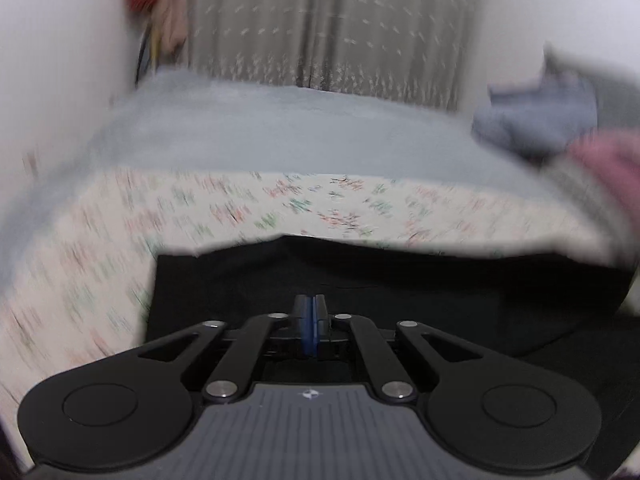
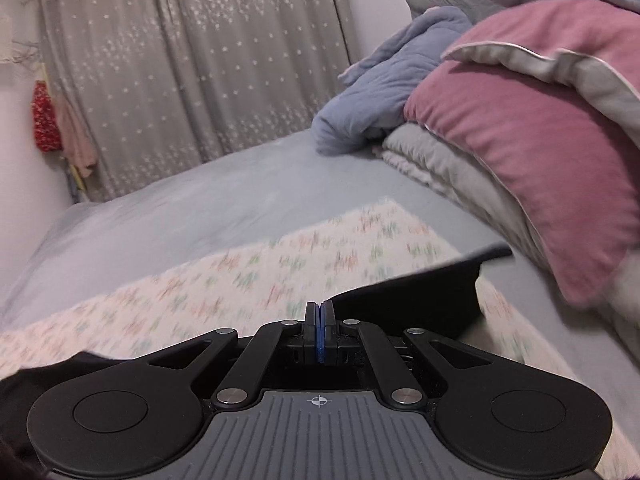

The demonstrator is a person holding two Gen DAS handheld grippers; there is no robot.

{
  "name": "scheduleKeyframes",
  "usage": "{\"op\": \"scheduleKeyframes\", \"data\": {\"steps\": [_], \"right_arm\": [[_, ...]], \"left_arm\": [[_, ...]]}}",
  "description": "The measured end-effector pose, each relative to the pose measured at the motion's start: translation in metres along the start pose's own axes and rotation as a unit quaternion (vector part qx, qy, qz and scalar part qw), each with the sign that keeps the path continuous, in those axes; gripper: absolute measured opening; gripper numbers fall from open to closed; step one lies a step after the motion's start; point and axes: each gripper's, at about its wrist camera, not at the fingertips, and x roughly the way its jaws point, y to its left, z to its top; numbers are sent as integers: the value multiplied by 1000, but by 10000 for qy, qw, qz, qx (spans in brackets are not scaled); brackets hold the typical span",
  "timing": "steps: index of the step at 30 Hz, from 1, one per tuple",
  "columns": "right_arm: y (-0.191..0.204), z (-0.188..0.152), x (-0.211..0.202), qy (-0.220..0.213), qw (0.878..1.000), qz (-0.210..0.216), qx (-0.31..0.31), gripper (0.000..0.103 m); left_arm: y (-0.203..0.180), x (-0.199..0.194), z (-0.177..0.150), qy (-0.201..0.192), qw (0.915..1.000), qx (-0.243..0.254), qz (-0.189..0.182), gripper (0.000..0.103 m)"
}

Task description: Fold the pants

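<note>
Grey curtains (image 2: 192, 72) with a small pale pattern hung behind the bed (image 2: 200, 208), which was covered by a grey-blue sheet with a flowered cloth (image 2: 248, 272) spread over its near part. At the left, by the white wall, hung one red item (image 2: 43, 118) and one pink item (image 2: 76, 140) (both too blurred in the left view to tell more). Bedding was piled at the bed's right side: one pink pillow (image 2: 532, 136), one blue quilt (image 2: 384, 88), grey folded bedding (image 2: 440, 168) under the pillow.

One pair of black pants (image 1: 360, 280) lay on the flowered cloth, right in front of both grippers. The left gripper (image 1: 310, 312) had its blue pads together with the black fabric around its tip; whether cloth was pinched between them I could not tell. The right gripper (image 2: 319, 316) was closed too, its tip at the edge of the pants, and again a pinch could not be made out.
</note>
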Motion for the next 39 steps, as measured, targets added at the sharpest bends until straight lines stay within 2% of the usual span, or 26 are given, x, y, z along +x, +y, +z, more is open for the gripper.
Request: {"op": "scheduleKeyframes", "data": {"steps": [2, 4, 6, 9, 10, 11, 12, 15, 16, 17, 18, 19, 20, 23, 26, 28, 30, 32, 34, 36, 37, 39], "right_arm": [[-2, -19, -12, 68, 10000, -45, -13, 0], [-10, -32, -10, 165, 9997, -54, 196, 0], [-17, -39, -4, 231, 9987, -45, 453, 0], [-22, -40, -4, 131, 9984, -94, 536, 0], [-24, -42, -10, 90, 9982, -68, 596, 0], [-27, -42, -12, 62, 9978, -66, 653, 0], [-30, -42, -12, 47, 9976, -63, 694, 0], [-40, -43, -10, 55, 9970, -35, 766, 0], [-43, -43, -9, 51, 9968, -43, 792, 0], [-45, -44, -9, 34, 9968, -67, 798, 0], [-47, -44, -9, -10, 9969, -135, 778, 0], [-49, -43, -8, -50, 9969, -195, 758, 0], [-53, -43, -8, -63, 9968, -210, 768, 0], [-61, -46, -5, 50, 9962, -108, 859, 1], [-71, -51, -1, 181, 9951, -56, 974, 1], [-85, -59, 3, 376, 9903, -143, 1331, 8], [-109, -67, 10, 696, 9775, -405, 1950, 8], [-134, -81, 16, 1018, 9586, -513, 2610, 9], [-153, -100, 23, 1393, 9355, -418, 3220, 17], [-166, -116, 26, 1500, 9135, -251, 3774, 23], [-169, -119, 27, 1457, 9105, -205, 3864, 23], [-170, -115, 26, 1293, 9183, -343, 3725, 23]], "left_arm": [[8, 14, 1, 140, 9968, -770, -186, 60], [7, 35, 0, 359, 9891, -1383, -357, 79], [-4, 59, 1, 598, 9800, -1851, -416, 80], [-22, 86, 11, 511, 9687, -2358, -578, 84], [-26, 97, 15, 460, 9680, -2417, -493, 88], [-29, 109, 18, 505, 9673, -2474, -219, 88], [-29, 122, 21, 593, 9644, -2577, 54, 88], [-27, 152, 25, 609, 9604, -2697, 336, 77], [-26, 159, 25, 614, 9588, -2716, 561, 61], [-24, 166, 25, 661, 9556, -2755, 809, 19], [-18, 166, 22, 705, 9514, -2847, 943, 0], [-11, 165, 18, 629, 9459, -3041, 938, 0], [-5, 157, 12, 451, 9439, -3165, 832, 0], [-6, 128, 4, 74, 9523, -2945, 792, 0], [-3, 87, -3, -265, 9497, -3082, 492, 0], [-2, 64, -5, -499, 9516, -3001, 432, 0], [-1, 46, -3, -688, 9526, -2940, 376, 0], [-1, 37, -1, -825, 9544, -2848, 340, 0], [-3, 35, 0, -791, 9579, -2744, 291, 0], [-2, 34, -4, -802, 9589, -2712, 215, 0], [-2, 34, -7, -809, 9586, -2725, 178, 0], [-1, 37, -11, -799, 9582, -2744, 128, 0]]}}
